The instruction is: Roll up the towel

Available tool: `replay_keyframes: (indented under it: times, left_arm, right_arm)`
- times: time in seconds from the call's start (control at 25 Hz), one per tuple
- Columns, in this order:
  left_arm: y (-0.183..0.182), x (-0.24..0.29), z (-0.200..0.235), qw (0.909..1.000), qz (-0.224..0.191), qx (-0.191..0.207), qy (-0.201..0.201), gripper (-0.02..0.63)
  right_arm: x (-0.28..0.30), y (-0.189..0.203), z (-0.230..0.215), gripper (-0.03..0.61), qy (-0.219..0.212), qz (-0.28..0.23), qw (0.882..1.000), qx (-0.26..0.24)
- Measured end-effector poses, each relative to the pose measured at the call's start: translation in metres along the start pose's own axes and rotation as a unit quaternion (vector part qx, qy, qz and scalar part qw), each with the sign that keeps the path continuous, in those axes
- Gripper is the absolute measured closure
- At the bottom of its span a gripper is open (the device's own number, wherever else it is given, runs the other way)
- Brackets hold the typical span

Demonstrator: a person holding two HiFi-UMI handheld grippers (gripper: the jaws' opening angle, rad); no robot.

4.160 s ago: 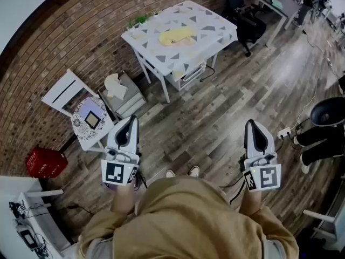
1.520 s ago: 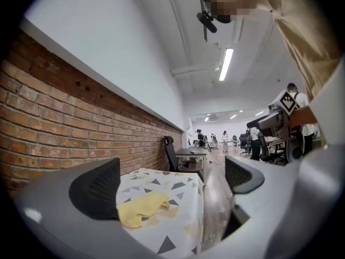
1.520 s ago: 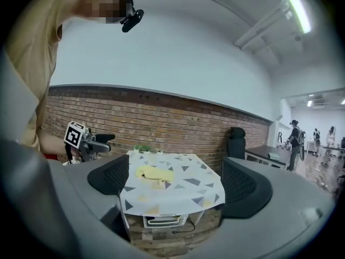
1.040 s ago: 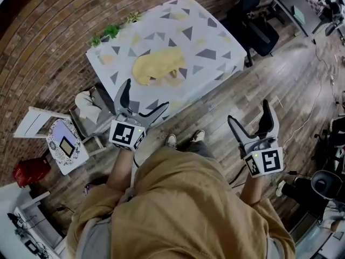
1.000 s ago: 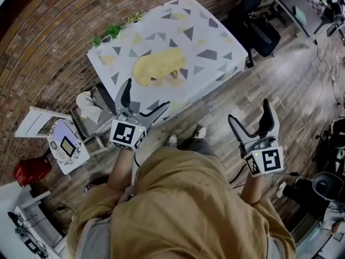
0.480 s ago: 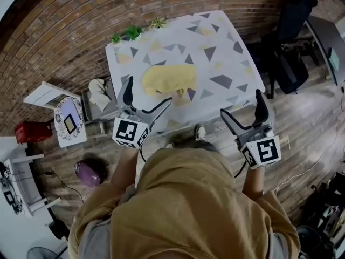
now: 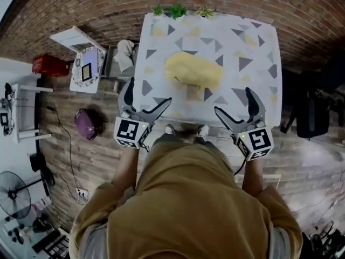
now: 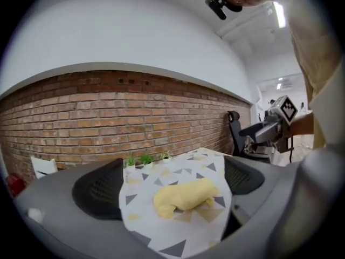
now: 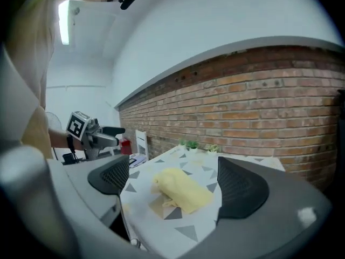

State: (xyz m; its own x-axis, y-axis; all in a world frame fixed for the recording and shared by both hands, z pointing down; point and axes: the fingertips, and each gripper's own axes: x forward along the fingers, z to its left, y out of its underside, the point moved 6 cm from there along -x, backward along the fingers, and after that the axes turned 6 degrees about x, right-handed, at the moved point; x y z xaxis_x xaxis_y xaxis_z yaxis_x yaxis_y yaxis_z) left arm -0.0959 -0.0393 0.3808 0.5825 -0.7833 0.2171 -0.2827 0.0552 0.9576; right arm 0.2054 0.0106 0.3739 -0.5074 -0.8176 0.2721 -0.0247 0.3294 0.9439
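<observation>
- Towel (image 7: 193,72): yellow, bunched in a loose lump, not flat. It lies near the middle of the table (image 7: 257,93), on a white cloth with grey and yellow triangles.
- Small green plants (image 7: 177,9) stand along the far table edge against the brick wall, well apart from the towel.
- Left gripper (image 7: 148,93): jaws spread wide, nothing between them. Its own view shows the towel framed between the pads but far off.
- Right gripper (image 7: 233,100): jaws likewise spread wide and empty, with the towel framed between them at a distance.
- Both grippers hang at the near table edge, one on each side of the person, short of the towel. No contact.
- Judgement on handling: the cloth is probably light, soft and limp. It is likely to sag from any single pinch and drag along the tablecloth, and breakage is not a concern.
- Judgement on slip: a thick wad may squeeze out of the pads, while one or two layers should hold better.
- Judgement on hold: take a hem or corner in each gripper, well apart, so the towel can be pulled flat before rolling.
- Corners cannot be told apart in the lump. A looser fold shows at its near side in the right gripper view, a likely first pinch.
- Rolling has not begun.
</observation>
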Motion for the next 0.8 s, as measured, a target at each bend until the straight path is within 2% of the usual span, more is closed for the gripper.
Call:
replay_keyframes:
  times: [0.12, 0.2, 0.28, 0.36, 0.44, 0.52, 0.64, 0.8]
  left_arm:
    - [0.02, -0.013, -0.005, 0.9994, 0.018, -0.01, -0.029, -0.016]
    - [0.04, -0.014, -0.008, 0.9988, 0.033, -0.015, -0.033, -0.014]
    - [0.055, -0.007, -0.01, 0.9987, 0.045, -0.011, -0.023, -0.014]
    - [0.068, 0.005, -0.016, 0.9985, 0.055, -0.001, -0.003, -0.009]
    - [0.083, 0.016, -0.023, 0.9974, 0.069, 0.005, 0.021, 0.012]
    - [0.1, 0.026, -0.026, 0.9949, 0.089, 0.014, 0.045, 0.083]
    - [0.13, 0.048, -0.023, 0.9878, 0.132, 0.03, 0.078, 0.28]
    - [0.167, 0.077, -0.013, 0.9757, 0.197, 0.024, 0.094, 0.349]
  right_arm:
    - [0.025, 0.022, 0.004, 0.074, -0.033, 0.029, 0.999, 0.014]
    - [0.039, 0.039, 0.01, 0.075, -0.038, 0.051, 0.998, 0.03]
    - [0.051, 0.053, 0.017, 0.078, -0.046, 0.074, 0.996, 0.036]
    - [0.059, 0.065, 0.025, 0.091, -0.058, 0.107, 0.992, 0.017]
    - [0.067, 0.078, 0.029, 0.148, -0.058, 0.143, 0.988, -0.001]
    - [0.08, 0.094, 0.03, 0.191, -0.052, 0.165, 0.985, 0.005]
    - [0.103, 0.125, 0.026, 0.269, -0.026, 0.203, 0.979, 0.016]
    - [0.127, 0.159, 0.023, 0.316, 0.024, 0.248, 0.968, 0.041]
